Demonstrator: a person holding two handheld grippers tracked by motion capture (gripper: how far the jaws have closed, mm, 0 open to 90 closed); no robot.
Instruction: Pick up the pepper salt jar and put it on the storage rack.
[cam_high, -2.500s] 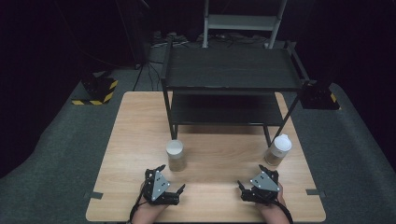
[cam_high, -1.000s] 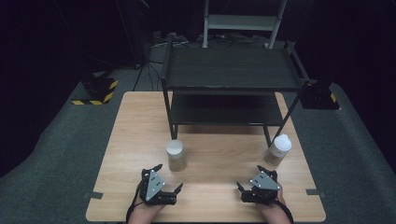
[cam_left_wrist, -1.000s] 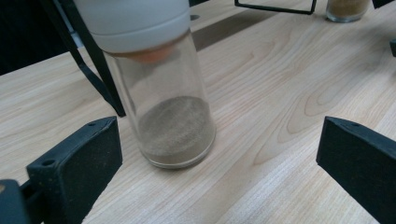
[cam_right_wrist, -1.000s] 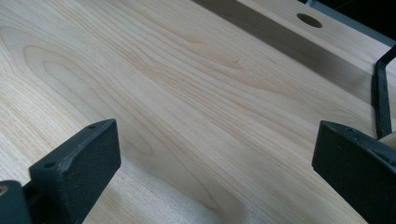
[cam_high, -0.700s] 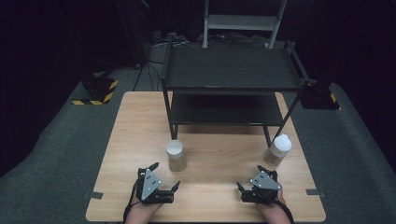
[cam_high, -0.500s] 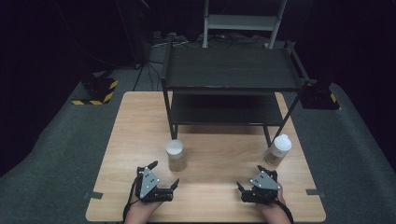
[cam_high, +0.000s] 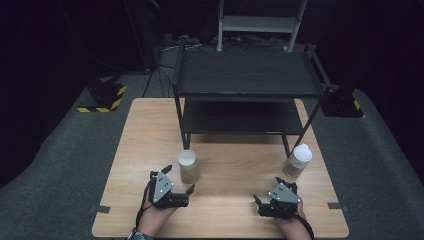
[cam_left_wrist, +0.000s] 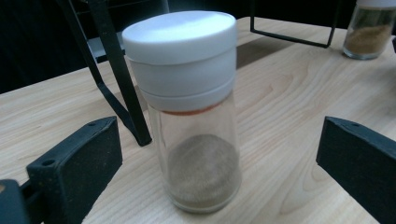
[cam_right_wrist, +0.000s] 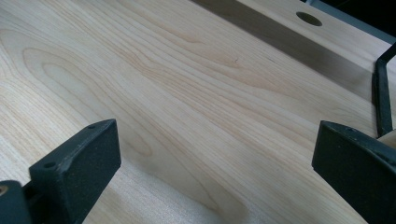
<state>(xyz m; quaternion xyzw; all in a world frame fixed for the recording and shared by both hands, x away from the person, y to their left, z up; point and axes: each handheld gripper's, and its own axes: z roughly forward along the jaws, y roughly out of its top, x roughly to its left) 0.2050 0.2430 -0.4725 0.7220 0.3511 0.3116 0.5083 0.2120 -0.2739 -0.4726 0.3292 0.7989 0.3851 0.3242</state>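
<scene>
Left tongs are gaping wide around the jar, not yet gripping; right tongs are idling wide over the desk.

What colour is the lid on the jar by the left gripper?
White lid, clearest in the left gripper view.

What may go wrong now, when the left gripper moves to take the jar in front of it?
The left gripper is open, its jaws apart from the near jar. The jar is tall with a narrow base, so a push from one jaw might tip it. A leg of the black rack stands just behind the jar; a deep reach could strike it.
</scene>
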